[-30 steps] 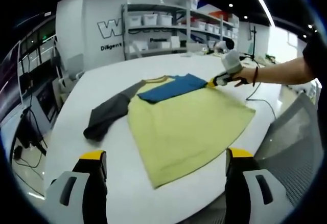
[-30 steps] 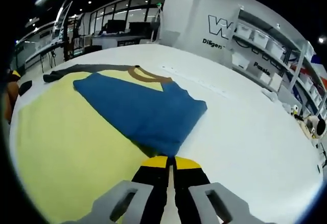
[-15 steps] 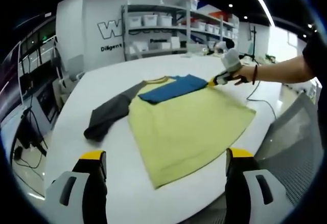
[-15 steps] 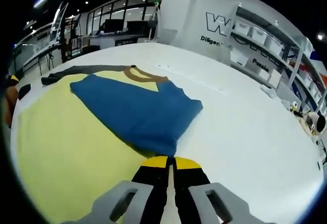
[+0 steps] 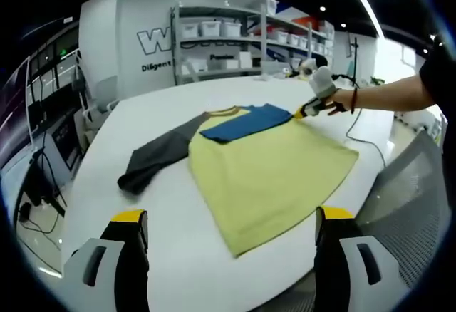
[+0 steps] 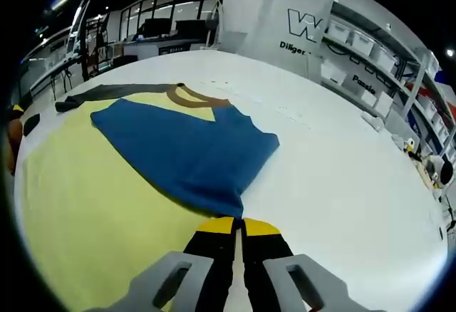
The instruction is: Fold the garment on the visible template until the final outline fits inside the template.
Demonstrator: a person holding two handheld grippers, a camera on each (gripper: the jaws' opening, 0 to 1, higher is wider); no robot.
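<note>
Shirt (image 5: 274, 173) lies flat on the white table (image 5: 164, 255): yellow body, brown collar (image 6: 191, 98), grey sleeve (image 5: 157, 159) spread out from the body, blue sleeve (image 6: 187, 148) folded over the chest. Right gripper (image 6: 237, 228) has its jaws closed at the blue sleeve's edge, apparently pinching it. Left gripper (image 5: 228, 237) hangs near the shirt's hem, jaws wide, holding nothing. Shelves (image 5: 221, 38) with bins stand beyond the table, against a lettered wall.

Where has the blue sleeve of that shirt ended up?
The blue sleeve lies folded across the yellow shirt body just below the brown collar, its tip at the right gripper.
</note>
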